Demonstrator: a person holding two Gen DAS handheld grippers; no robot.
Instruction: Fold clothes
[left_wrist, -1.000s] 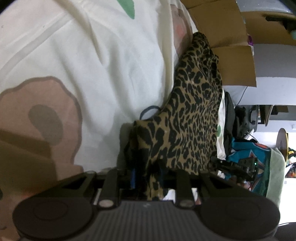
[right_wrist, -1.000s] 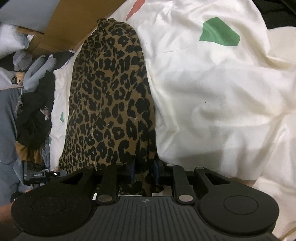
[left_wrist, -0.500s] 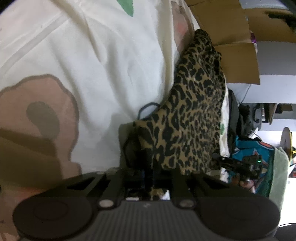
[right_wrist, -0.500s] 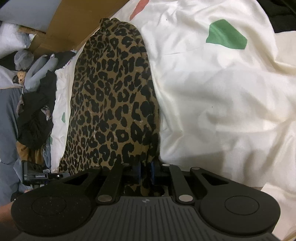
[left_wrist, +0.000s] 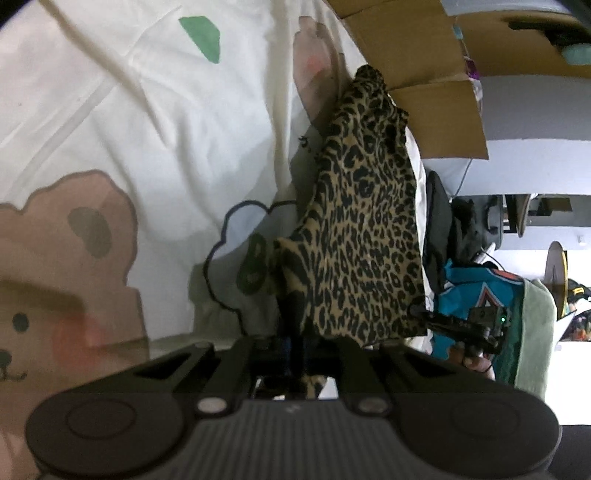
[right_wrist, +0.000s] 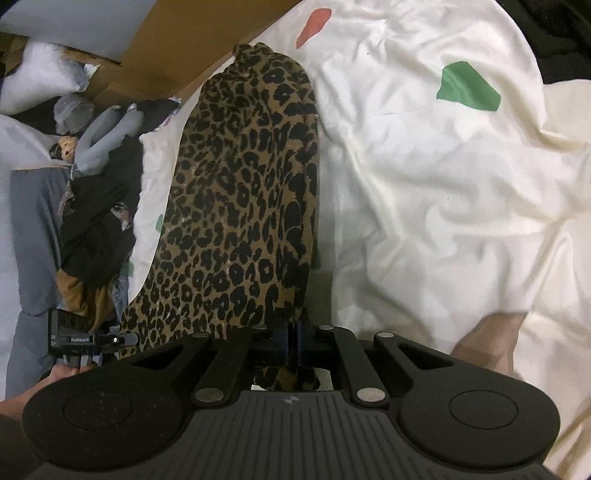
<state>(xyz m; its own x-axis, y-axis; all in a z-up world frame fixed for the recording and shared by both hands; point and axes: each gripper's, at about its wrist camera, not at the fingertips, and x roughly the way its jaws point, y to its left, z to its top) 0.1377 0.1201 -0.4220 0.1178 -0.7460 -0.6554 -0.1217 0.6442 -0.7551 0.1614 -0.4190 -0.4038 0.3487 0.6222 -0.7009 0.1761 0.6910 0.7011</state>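
At the bottom centre of each wrist view, a claw is clenched on a corner of the leopard-print garment (right_wrist: 240, 206): the left claw (left_wrist: 295, 347) and the right claw (right_wrist: 290, 341). The garment stretches away up the frame over the cream printed bedsheet (right_wrist: 424, 177), ending near cardboard boxes (left_wrist: 436, 110) at the top.

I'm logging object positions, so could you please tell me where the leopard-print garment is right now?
The leopard-print garment runs up the middle of both wrist views on the cream bedsheet, its near end pinched in both grippers, its far end by the cardboard box.
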